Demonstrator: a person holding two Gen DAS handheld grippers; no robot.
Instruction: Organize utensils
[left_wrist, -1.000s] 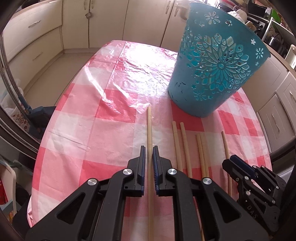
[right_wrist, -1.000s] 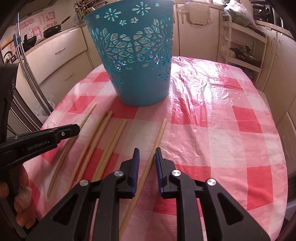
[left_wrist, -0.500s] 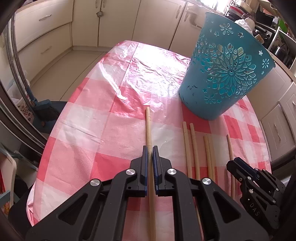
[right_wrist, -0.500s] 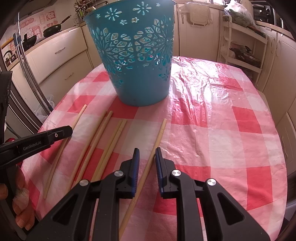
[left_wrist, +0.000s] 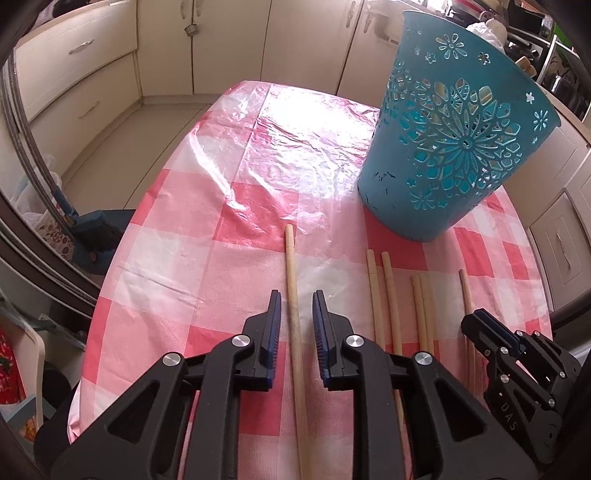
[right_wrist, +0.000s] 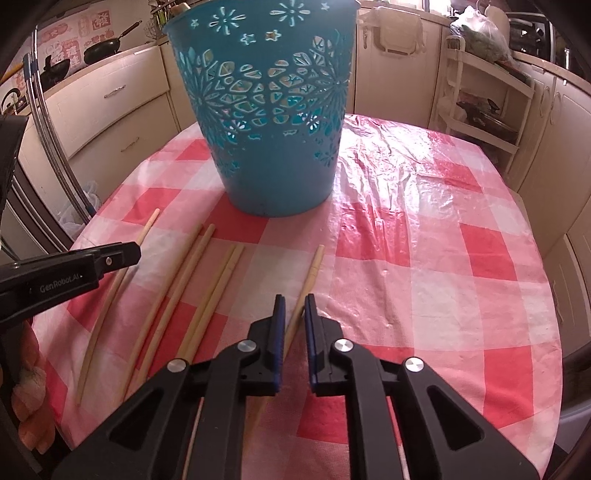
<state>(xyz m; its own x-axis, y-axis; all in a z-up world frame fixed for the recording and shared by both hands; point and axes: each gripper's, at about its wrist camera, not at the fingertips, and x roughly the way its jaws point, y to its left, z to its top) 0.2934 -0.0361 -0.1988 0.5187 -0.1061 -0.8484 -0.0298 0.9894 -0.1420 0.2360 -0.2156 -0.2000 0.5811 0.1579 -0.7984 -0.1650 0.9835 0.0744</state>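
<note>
Since half a second ago, the left hand-held gripper (left_wrist: 296, 295) has just been opening. Its jaws now stand a little apart, with the far-left chopstick (left_wrist: 293, 295) lying between them, and the pads do not press on it. The right hand-held gripper (right_wrist: 294, 301) has just been closing, and now it pinches the far-right chopstick (right_wrist: 312, 267). Four more chopsticks (right_wrist: 207, 295) lie in two pairs between those two on the pink checked surface (right_wrist: 424, 258). All six lie flat, pointing toward the blue basket (right_wrist: 273, 122), which stands upright just behind them.
</note>
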